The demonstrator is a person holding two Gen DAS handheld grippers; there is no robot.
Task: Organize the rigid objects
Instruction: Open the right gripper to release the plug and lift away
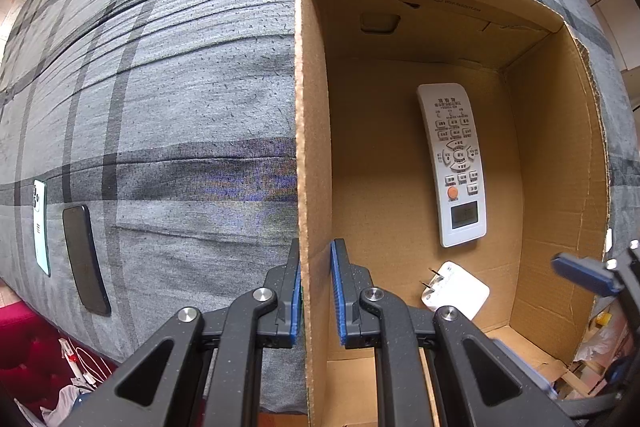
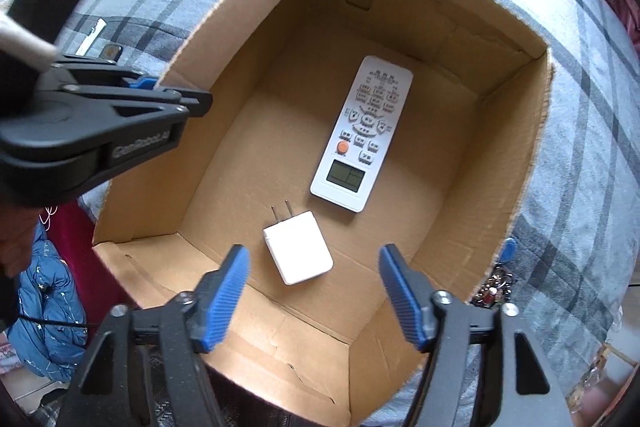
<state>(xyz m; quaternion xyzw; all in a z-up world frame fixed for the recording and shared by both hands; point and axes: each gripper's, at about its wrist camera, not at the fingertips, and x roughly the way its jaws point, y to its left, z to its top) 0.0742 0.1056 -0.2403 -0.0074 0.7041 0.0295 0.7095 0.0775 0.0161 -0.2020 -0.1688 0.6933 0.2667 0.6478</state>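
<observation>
The cardboard box (image 2: 256, 67) sits on a grey plaid bedcover (image 1: 160, 87). The left gripper (image 1: 316, 291) is clamped on the box's side wall. The right gripper (image 2: 314, 291) hangs over the box interior, wide and empty. The remote control (image 2: 362, 131) lies ahead of it, long axis pointing away; the white charger plug (image 2: 298, 253) lies directly below its fingertips. Two phones (image 1: 84, 259) lie well outside the left gripper, long axes parallel to the box wall. My guess: the left one is nearer them, but busy.

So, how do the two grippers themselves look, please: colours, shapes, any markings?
Both are black speckled plastic with silver pivot bolts and blue ribbed pads. The left gripper shows triangular cut-outs in its arms; seen from the right wrist, its side bears raised lettering, too blurred to read. The right gripper looks alike.
</observation>
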